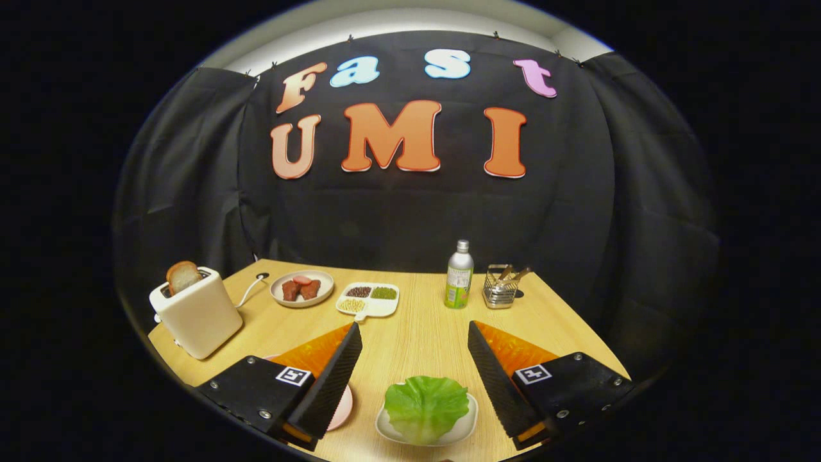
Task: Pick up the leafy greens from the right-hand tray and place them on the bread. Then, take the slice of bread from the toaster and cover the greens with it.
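Gripper (415,359) jaws wide apart, holding nothing. Leafy greens (426,405) on white tray (468,423) between fingers, at 6 o'clock. Toaster (195,312) with bread slice (183,276) at 10 o'clock. Risk: thin leaf slips or tears if pinched at edge; tray may slide.

1. Your gripper (415,343) hangs above the wooden table (423,327) with its fingers spread wide and nothing between the tips.
2. The leafy greens (426,407) lie in a small white tray (467,428), low between your two fingers and touching neither.
3. A pink plate (342,409) peeks out from behind your left finger.
4. Beyond that finger stands the white toaster (197,312) with a slice of bread (183,276) sticking up from its slot.
5. Farther back you see a plate of meat pieces (302,288), a divided dish of beans (369,299), a bottle (459,274) and a wire caddy (501,286) just beside it.
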{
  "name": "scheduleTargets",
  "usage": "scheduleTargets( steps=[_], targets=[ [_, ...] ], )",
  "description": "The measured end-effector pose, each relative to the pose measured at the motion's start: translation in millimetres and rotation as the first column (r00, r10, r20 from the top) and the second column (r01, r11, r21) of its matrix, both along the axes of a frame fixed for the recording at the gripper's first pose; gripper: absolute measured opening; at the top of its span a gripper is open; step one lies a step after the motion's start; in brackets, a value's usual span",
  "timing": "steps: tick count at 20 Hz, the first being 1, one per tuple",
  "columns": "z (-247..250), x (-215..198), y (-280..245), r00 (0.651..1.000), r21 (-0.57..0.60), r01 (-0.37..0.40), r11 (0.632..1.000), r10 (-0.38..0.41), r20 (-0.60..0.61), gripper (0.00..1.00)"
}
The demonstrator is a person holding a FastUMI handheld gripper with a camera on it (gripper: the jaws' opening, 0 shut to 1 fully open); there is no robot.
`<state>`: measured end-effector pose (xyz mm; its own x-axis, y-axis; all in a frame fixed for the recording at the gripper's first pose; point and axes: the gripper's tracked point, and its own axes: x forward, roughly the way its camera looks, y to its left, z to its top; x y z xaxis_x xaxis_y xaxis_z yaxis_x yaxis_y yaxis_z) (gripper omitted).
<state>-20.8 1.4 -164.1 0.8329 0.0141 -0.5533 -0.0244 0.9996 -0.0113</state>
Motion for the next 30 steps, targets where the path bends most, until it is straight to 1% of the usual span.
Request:
scheduleTargets(
  steps=[4,7,10,13,16,19,22,26,29,30],
  targets=[
    [-30.6,-10.0,4.1,0.993,0.007,-0.014,1.000,0.015,-0.120,1.00],
    [-51.0,-18.6,6.6,0.980,0.015,-0.029,0.999,0.031,-0.195,1.00],
    [-69.9,-24.2,2.5,0.966,0.007,-0.026,1.000,0.027,-0.257,1.00],
    [-88.0,-34.9,3.0,0.945,0.018,-0.025,1.000,0.030,-0.327,1.00],
    [-111.0,-42.8,1.8,0.918,0.009,-0.042,0.999,0.042,-0.395,1.00],
    [-132.4,-53.0,-2.6,0.891,0.004,-0.032,0.999,0.031,-0.453,0.99],
    [-147.4,-59.0,-2.0,0.869,0.009,-0.026,1.000,0.027,-0.494,0.99],
    [-160.7,-64.0,-6.8,0.852,-0.015,-0.031,0.999,0.019,-0.523,0.99],
    [-170.7,-68.0,-5.2,0.838,-0.011,-0.026,1.000,0.016,-0.546,0.99],
    [-172.4,-68.6,-3.8,0.833,-0.004,-0.025,1.000,0.018,-0.553,0.96]
  ],
)
